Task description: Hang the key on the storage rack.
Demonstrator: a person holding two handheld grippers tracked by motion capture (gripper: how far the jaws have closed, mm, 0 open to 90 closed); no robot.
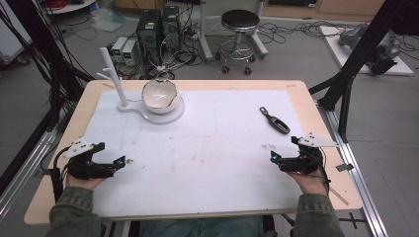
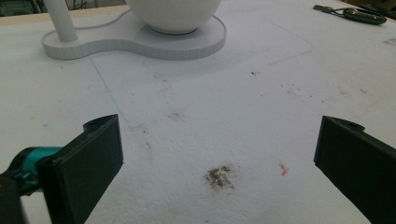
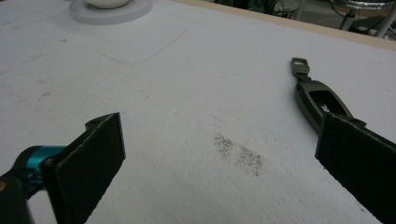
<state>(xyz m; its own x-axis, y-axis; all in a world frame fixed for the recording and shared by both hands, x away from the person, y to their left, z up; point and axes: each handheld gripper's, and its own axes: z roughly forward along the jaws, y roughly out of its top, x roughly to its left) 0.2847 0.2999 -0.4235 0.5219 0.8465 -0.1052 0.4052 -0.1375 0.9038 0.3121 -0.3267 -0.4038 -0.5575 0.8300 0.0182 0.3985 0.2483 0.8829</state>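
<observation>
A dark key fob (image 1: pixel 274 120) with a metal clip lies on the white mat (image 1: pixel 207 148) at the right. In the right gripper view the key fob (image 3: pixel 322 102) sits just beyond the right jaw, partly hidden by it. My right gripper (image 1: pixel 285 149) rests near the mat's right edge, open and holding nothing (image 3: pixel 219 144). My left gripper (image 1: pixel 112 154) rests at the mat's left edge, jaws wide apart over bare, stained mat (image 2: pixel 219 149). A white bowl (image 1: pixel 159 95) sits on a white stand (image 1: pixel 174 114) at the back left, far from both grippers.
The stand carries an upright white post (image 1: pixel 112 74) with short pegs. In the left gripper view the bowl (image 2: pixel 173 14) and stand base (image 2: pixel 140 39) are straight ahead and the key fob (image 2: pixel 362 15) lies far right. Black frame struts (image 1: pixel 346 94) flank the table.
</observation>
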